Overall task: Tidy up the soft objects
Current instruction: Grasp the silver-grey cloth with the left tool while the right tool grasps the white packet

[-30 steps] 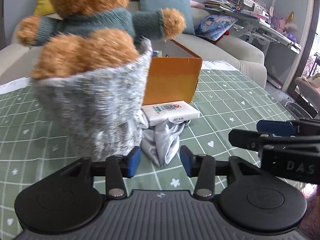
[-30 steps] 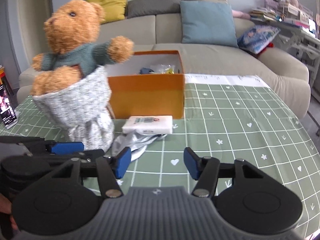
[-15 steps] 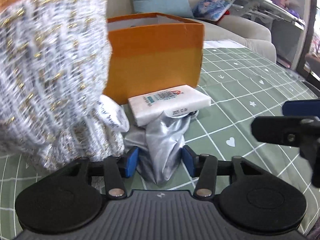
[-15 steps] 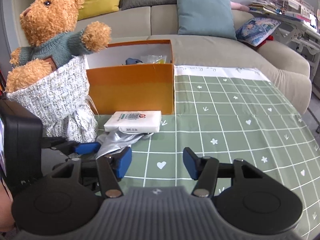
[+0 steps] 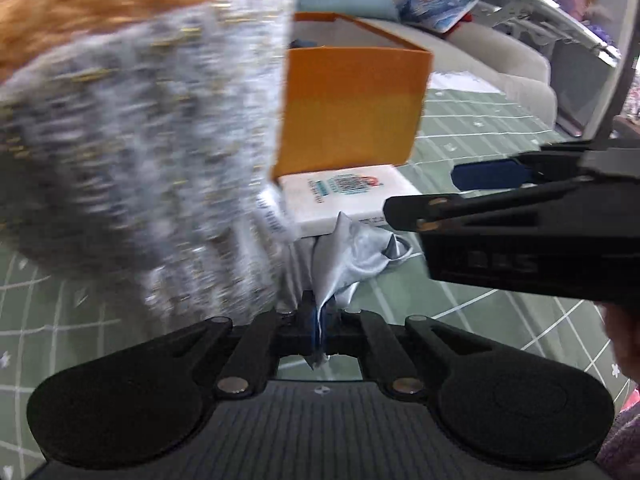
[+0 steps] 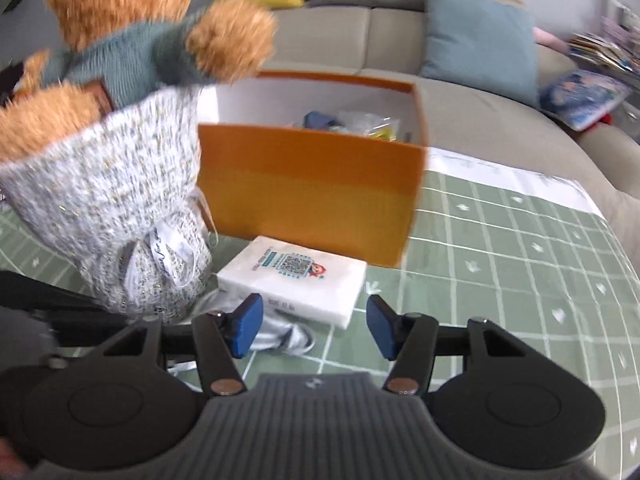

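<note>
Left of the orange box: teddy bear, shaggy tan plush in a knitted teal jumper, sat upright in a nubbly grey-white tweed pouch with a ribbon tag at the foot. Bulky, soft, probably light; best taken low on the pouch, where the weave gives some purchase.

Just in front of the box, touching its near wall: white tissue pack, flat, rectangular, glossy wrapper, printed label on top. Squashy and likely slippery; best pinched across the short sides.

Under the pack's near edge and spilling forward from the box: silver satin cloth, thin, limp, shiny, crumpled into folds. Almost weightless, prone to slide out of a loose pinch. Left gripper clamped tight on a forward fold, jaws having just come together around it. Probably drags the pack on lifting unless drawn out gently.

Right of the cloth, near side of the box: right gripper hovering with blue pads apart, holding nothing, tissue pack just ahead between them.

Beneath the box: green checked tablecloth, smooth, with small white hearts.
</note>
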Demonstrator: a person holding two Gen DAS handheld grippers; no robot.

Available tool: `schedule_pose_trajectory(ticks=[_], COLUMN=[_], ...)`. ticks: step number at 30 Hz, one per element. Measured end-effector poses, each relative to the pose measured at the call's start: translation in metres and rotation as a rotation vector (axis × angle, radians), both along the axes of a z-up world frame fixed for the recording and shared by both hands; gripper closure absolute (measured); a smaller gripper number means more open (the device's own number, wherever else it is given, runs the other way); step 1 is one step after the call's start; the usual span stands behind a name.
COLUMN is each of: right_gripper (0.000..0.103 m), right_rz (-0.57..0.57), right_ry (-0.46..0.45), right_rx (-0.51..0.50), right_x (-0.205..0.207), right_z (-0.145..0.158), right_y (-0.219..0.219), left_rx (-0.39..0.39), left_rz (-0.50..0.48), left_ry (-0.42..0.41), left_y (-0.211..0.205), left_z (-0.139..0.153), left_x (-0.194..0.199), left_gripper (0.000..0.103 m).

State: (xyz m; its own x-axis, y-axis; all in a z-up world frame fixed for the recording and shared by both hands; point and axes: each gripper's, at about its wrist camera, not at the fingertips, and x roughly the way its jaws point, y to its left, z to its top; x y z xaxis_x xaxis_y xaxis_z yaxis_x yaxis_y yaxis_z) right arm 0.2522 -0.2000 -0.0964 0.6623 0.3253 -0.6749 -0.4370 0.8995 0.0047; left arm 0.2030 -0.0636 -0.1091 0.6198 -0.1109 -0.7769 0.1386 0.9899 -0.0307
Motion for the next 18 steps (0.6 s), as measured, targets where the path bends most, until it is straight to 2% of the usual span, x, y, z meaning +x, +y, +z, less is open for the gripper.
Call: schedule_pose_trajectory(ticks=[4, 8, 12, 14, 16, 18], right_gripper=[0.039, 0.031, 0.020, 0.018, 0.020, 0.033], right_rz=[0.077, 0.168, 0.206, 0.210, 0.198, 0.201], right_ry=[-0.009, -0.012, 0.024, 0.010, 0.019, 0.022], right_rx=[-0.042, -0.093, -0.135, -0.148, -0.128, -0.119], right_x=[0.016, 0.029, 0.038, 0.037, 0.038, 0.038], right_z=[-0.012, -0.025, -0.037, -0.041, -0.042, -0.042], right_y=[0.017, 0.032, 0.039, 0.040, 0.038, 0.038], left_rx=[0.017, 0.032, 0.023, 0.023, 0.019, 0.015], left_rz=[0.012, 0.007, 0.020, 0.022, 0.025, 0.026], left_ry=[0.035, 0.040, 0.044, 0.044, 0.044, 0.044], left_y=[0.003, 0.005, 0.012, 0.012, 0.014, 0.015], left_z=[0.000, -0.001, -0.004, -0.004, -0.005, -0.004], left_x=[-0.001, -0.003, -0.005, -0.004, -0.006, -0.007], left_gripper=[0.101, 0.101, 0.101, 0.101, 0.101, 0.101])
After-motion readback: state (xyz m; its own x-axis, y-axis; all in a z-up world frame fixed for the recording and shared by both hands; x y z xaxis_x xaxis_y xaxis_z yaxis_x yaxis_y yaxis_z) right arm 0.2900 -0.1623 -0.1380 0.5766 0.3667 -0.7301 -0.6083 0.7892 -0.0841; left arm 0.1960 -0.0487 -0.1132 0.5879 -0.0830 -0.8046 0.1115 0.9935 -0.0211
